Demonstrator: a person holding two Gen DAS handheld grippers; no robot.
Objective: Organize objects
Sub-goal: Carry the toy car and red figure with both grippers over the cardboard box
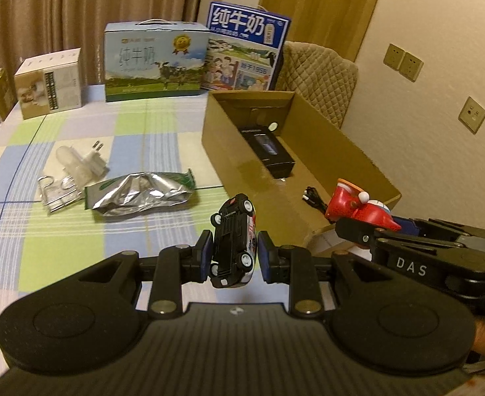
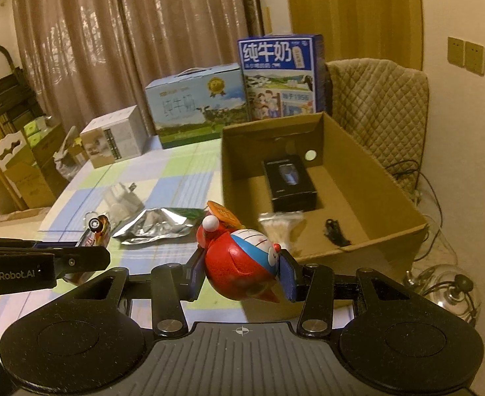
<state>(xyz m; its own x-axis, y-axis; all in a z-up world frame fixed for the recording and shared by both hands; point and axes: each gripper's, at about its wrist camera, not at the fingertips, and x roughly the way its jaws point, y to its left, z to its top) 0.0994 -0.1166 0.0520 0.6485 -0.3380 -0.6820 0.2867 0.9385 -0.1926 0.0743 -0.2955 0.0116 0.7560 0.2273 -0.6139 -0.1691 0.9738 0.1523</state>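
My left gripper (image 1: 234,257) is shut on a black and white toy car (image 1: 234,239), held nose up above the checked tablecloth. My right gripper (image 2: 242,275) is shut on a red and blue cartoon figure (image 2: 239,257); the same figure (image 1: 358,206) shows at the right of the left wrist view. An open cardboard box (image 2: 387,198) stands just ahead of both grippers. It holds a black carton (image 2: 292,181), a black cable (image 2: 335,232) and a small clear packet (image 2: 280,226). In the right wrist view the car (image 2: 94,234) peeks out at the left.
On the cloth lie a silver foil bag (image 1: 140,194), a white plug adapter (image 1: 92,161), a clear bottle (image 1: 69,161) and a metal clip packet (image 1: 56,191). Two milk cartons (image 1: 156,62) (image 1: 245,49) and a white box (image 1: 49,82) line the far edge. A padded chair (image 2: 377,112) stands behind.
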